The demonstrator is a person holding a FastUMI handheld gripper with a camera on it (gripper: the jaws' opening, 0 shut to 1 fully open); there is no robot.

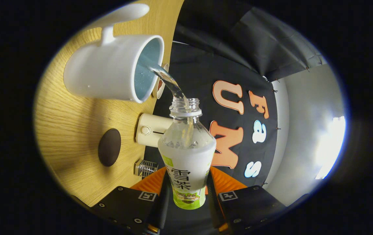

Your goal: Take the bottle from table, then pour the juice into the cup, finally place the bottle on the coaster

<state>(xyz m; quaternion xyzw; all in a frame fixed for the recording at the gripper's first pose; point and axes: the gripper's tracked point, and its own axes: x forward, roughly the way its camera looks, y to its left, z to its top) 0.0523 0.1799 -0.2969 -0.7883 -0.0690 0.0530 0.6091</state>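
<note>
My gripper is shut on the clear bottle, which has a white and green label and no cap. I hold the bottle tipped over on its side, mouth toward the white mug. A stream of clear liquid runs from the bottle mouth into the mug's blue-grey inside. The mug stands on the wooden table with its handle pointing away from the bottle. A dark round coaster lies on the table a short way from the mug, beside the fingers.
A cream box-shaped device with a round knob stands at the table's edge between mug and coaster. A small ribbed metal object sits near the fingers. Beyond the table hang the black booth cloth and a pale wall.
</note>
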